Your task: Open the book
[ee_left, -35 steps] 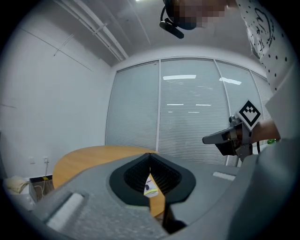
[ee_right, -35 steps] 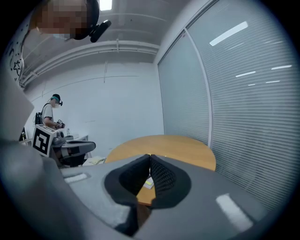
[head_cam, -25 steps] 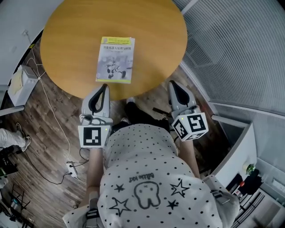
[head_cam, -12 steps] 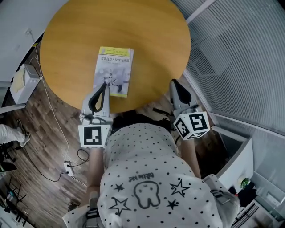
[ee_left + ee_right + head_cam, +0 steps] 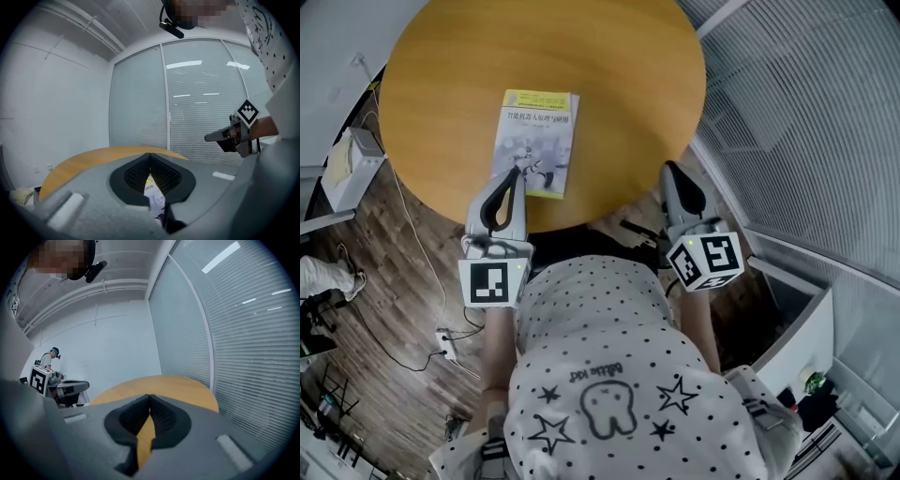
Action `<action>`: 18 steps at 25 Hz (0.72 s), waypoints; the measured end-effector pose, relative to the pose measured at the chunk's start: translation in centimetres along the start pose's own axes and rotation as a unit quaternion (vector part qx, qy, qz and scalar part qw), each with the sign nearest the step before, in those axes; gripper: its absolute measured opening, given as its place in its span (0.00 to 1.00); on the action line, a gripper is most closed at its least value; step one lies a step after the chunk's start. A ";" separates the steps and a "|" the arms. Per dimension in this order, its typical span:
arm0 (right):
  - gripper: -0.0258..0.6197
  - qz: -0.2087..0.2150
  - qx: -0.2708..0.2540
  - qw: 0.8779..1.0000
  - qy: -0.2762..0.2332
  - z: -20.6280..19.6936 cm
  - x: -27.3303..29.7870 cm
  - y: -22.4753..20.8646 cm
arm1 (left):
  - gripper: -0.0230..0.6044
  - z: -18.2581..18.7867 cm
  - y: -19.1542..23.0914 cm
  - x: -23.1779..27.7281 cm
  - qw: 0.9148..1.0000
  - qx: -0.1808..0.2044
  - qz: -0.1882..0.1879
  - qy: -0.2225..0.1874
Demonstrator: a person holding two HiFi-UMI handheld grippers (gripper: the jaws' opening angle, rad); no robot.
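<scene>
Head view: the closed book (image 5: 534,142) lies cover up by the near edge of the counter (image 5: 628,84), with its long axis running toward the far edge. Left gripper view: the left tongs (image 5: 150,157) are fully closed and empty, the book just ahead. Right gripper view: the right tongs (image 5: 150,397) are closed too, holding nothing.

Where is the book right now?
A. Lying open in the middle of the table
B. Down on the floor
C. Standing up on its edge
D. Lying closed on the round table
D: the book lies flat with its front cover up and shut on the round wooden table.
</scene>
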State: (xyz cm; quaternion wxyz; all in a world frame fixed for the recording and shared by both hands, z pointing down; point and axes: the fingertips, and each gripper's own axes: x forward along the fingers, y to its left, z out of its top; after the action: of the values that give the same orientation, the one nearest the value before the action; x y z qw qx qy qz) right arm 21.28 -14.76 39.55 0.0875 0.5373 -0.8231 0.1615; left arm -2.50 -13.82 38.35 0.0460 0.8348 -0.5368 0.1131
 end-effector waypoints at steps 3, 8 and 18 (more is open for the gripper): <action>0.05 -0.005 0.001 1.000 -0.002 -0.1 -0.4 -0.2 | 0.05 -0.4 -0.3 -0.1 1.000 -0.005 -0.003 0.004; 0.05 -0.016 0.001 1.000 -0.012 0.1 -1.5 -0.4 | 0.05 0.9 -1.2 -0.4 0.999 0.000 -0.016 -0.033; 0.05 -0.016 0.002 0.999 -0.043 0.7 -3.1 1.2 | 0.05 1.7 -1.1 -1.8 0.999 0.010 -0.021 -0.049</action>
State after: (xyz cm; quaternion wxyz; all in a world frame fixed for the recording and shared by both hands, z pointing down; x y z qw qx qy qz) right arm 21.48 -11.97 37.68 0.0538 0.5572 -0.8169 0.1390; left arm -2.00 -12.11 36.34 0.0138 0.8510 -0.5194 0.0764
